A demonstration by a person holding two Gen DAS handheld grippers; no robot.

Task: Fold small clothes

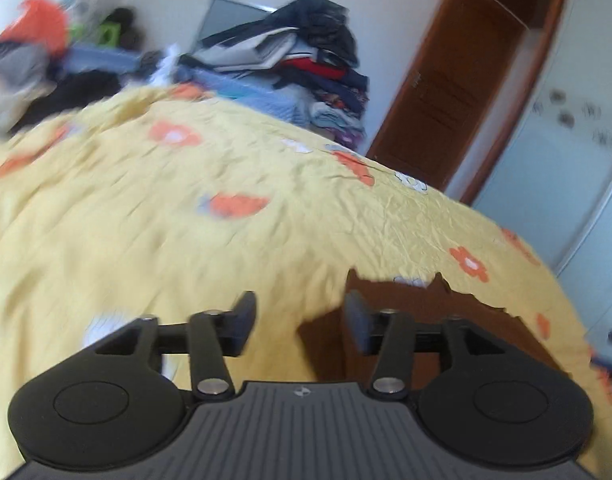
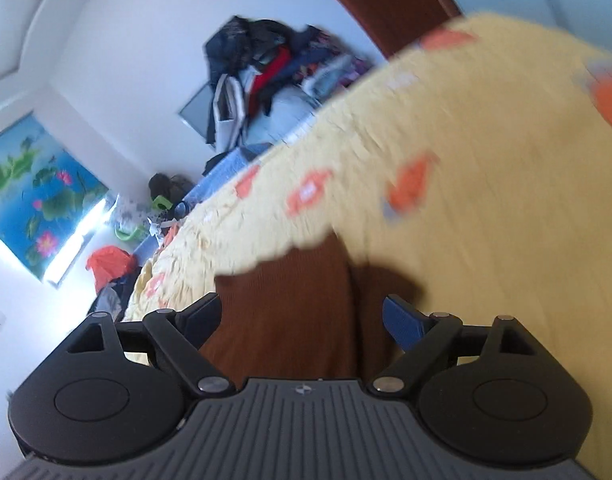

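Tongs both gaping wide, left [image 1: 300, 322] and right [image 2: 302, 322], hovering over brown garment [image 2: 282, 312] on yellow floral bedspread [image 1: 186, 248].

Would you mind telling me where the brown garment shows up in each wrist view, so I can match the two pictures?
Left wrist view: the brown garment lies low and right of centre on the yellow floral bedspread, just beyond the right-hand finger of the open left gripper.
Right wrist view: the garment sits bottom centre, between the fingers of the open right gripper.
Shared landmark: the pile of clothes against the far wall.
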